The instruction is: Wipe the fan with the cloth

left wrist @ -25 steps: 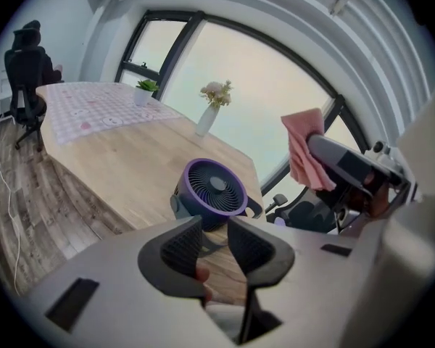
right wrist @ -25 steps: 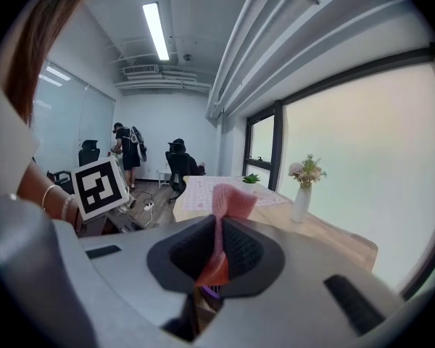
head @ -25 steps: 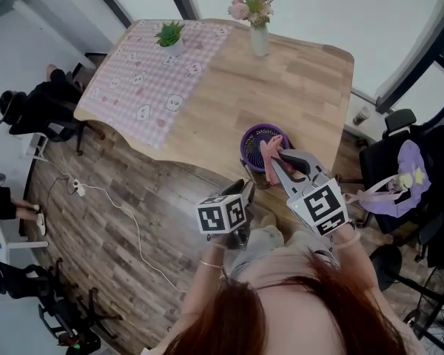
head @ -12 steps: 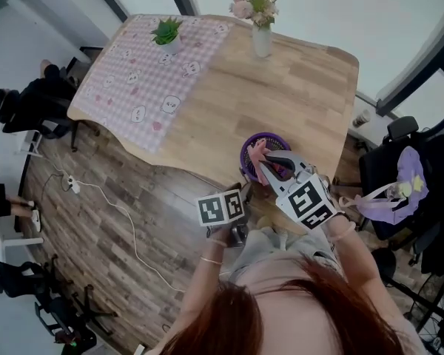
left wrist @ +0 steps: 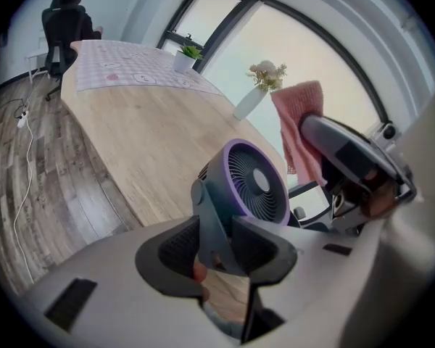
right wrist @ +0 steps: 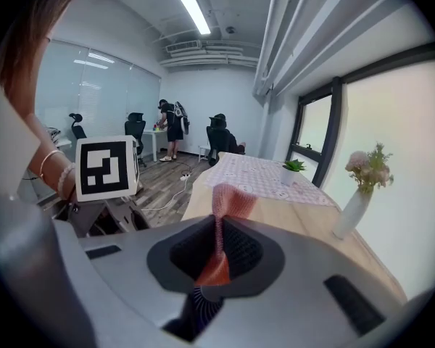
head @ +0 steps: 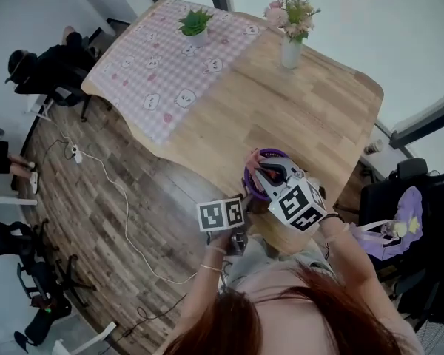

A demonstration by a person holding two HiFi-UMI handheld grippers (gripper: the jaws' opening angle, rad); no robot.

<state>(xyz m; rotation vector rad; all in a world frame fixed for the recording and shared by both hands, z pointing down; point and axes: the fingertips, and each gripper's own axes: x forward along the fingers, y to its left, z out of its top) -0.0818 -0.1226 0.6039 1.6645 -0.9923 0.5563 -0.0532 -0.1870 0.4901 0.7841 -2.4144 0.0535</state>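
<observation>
Left claw (left wrist: 219, 246) is clamped on the stand of the purple fan (left wrist: 255, 183), low centre of the head view, at the bench (head: 311, 102) edge. Right claw (right wrist: 219, 256) pinches the pink cloth (right wrist: 230, 194), held up just beside the fan's top.

In the head view the right gripper (head: 268, 171) covers most of the fan (head: 247, 182); only a purple arc of its rim shows. In the left gripper view the fan's foot is lost behind the left gripper (left wrist: 219, 246), and the lower end of the cloth (left wrist: 297, 133) behind the right one. The person (right wrist: 173, 130) standing at the far desk is too small to make out.
</observation>
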